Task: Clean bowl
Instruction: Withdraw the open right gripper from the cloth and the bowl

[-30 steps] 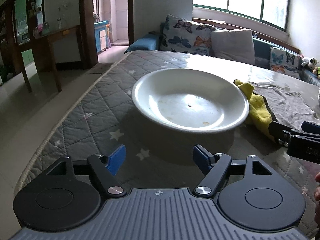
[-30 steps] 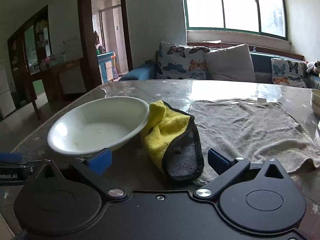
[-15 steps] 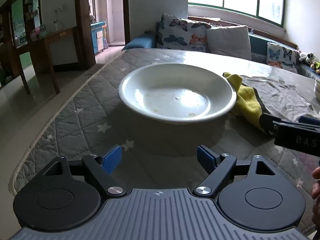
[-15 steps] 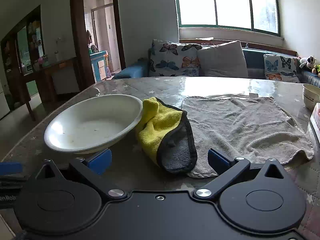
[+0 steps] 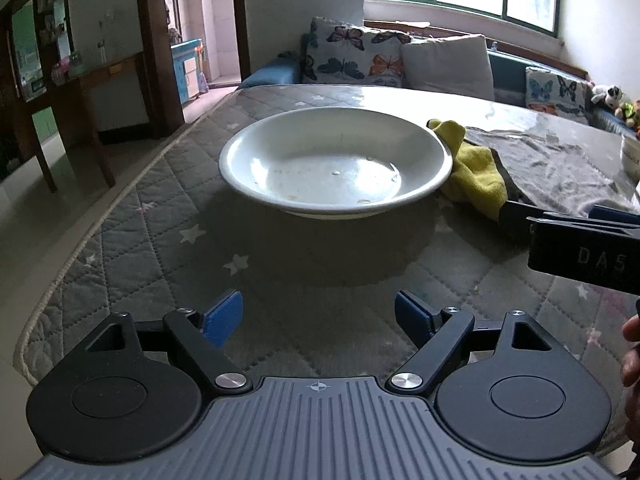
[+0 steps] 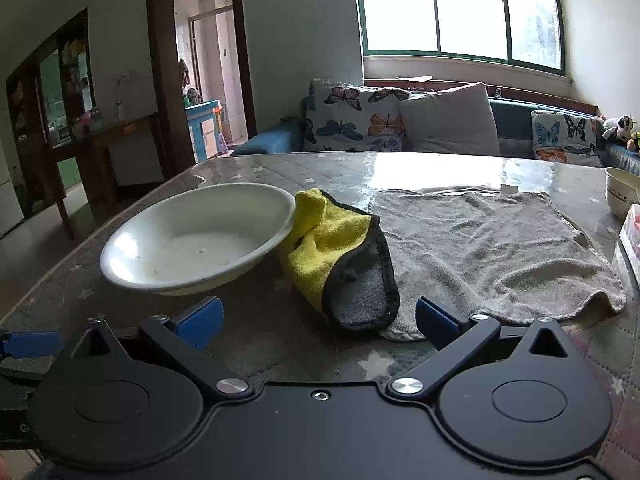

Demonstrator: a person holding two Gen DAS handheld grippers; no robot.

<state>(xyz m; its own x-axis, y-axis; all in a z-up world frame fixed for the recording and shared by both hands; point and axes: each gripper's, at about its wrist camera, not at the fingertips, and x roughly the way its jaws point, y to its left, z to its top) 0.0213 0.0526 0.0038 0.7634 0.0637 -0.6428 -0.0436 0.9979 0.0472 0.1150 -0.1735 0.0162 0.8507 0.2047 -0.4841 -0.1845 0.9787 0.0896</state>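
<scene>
A wide white bowl (image 5: 336,162) (image 6: 198,236) with small food specks and droplets inside rests on the glass-topped quilted table (image 5: 160,220). A folded yellow and grey cloth (image 6: 340,256) (image 5: 474,172) lies against the bowl's right rim. My left gripper (image 5: 318,314) is open, a short way in front of the bowl, holding nothing. My right gripper (image 6: 318,316) is open too, just short of the cloth's near end, with the bowl ahead to its left. In the left wrist view the right gripper's body shows at the right edge.
A flat grey towel (image 6: 488,248) is spread right of the cloth. A small bowl (image 6: 622,196) and a box edge sit at the far right. The table's rounded edge (image 5: 80,252) drops off to the left. A sofa with cushions (image 6: 400,124) stands behind the table.
Both grippers have drawn back and risen slightly, so the bowl and cloth sit a little farther ahead. Both stay open. The bowl and cloth have not moved.
</scene>
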